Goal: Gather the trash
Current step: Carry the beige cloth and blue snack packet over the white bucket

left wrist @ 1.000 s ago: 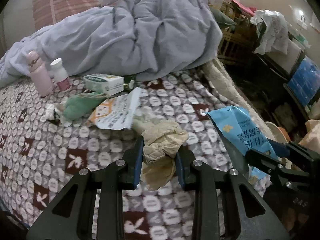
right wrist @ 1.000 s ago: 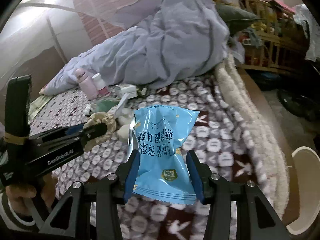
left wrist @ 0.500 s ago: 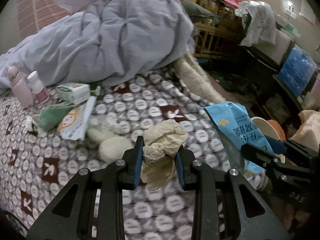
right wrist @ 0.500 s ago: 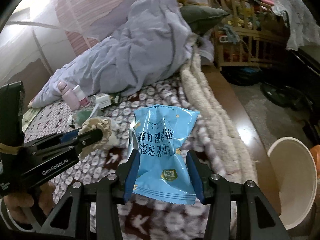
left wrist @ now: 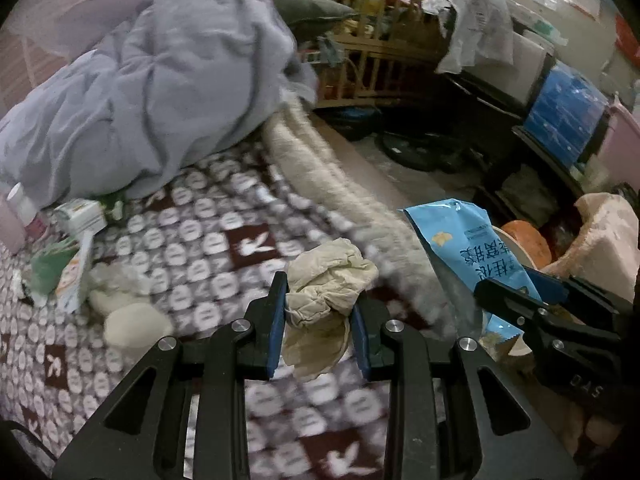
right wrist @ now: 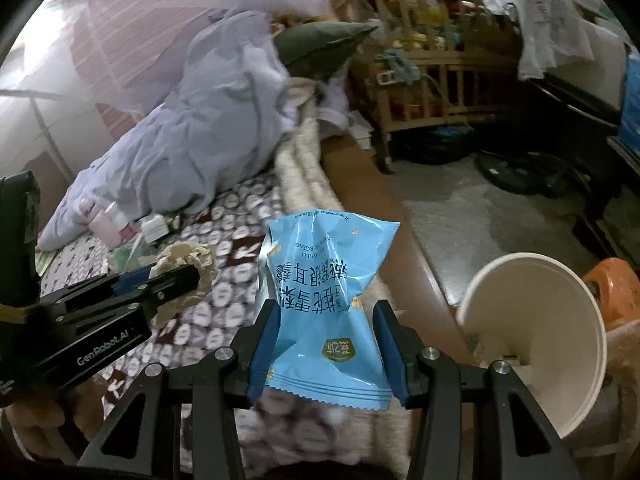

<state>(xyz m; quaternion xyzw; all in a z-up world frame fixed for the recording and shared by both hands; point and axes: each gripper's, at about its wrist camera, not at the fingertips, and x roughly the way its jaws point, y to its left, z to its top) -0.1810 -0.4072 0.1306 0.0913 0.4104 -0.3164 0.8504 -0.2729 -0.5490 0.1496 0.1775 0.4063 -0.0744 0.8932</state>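
My left gripper [left wrist: 318, 312] is shut on a crumpled beige tissue [left wrist: 324, 280] and holds it above the patterned blanket [left wrist: 192, 248] near the bed's edge. The tissue also shows in the right wrist view [right wrist: 184, 268]. My right gripper [right wrist: 326, 332] is shut on a light blue snack wrapper [right wrist: 324, 292], held over the bed's edge; the wrapper also shows in the left wrist view [left wrist: 468, 248]. A white bin [right wrist: 536, 328] stands open on the floor just right of the wrapper. More litter, a paper packet [left wrist: 76, 268] and white wads [left wrist: 132, 320], lies on the blanket at left.
A lilac duvet [left wrist: 160, 92] is heaped at the back of the bed. A small box [left wrist: 82, 214] and pink bottles [right wrist: 102, 220] stand beside it. A fluffy cream blanket border [left wrist: 344, 200] runs along the bed side. A wooden crib [right wrist: 432, 76] and dark furniture stand beyond the floor.
Both grippers have swung right, away from the litter on the blanket and toward the bed's edge. The white bin has come into fuller view. Both grips are unchanged.
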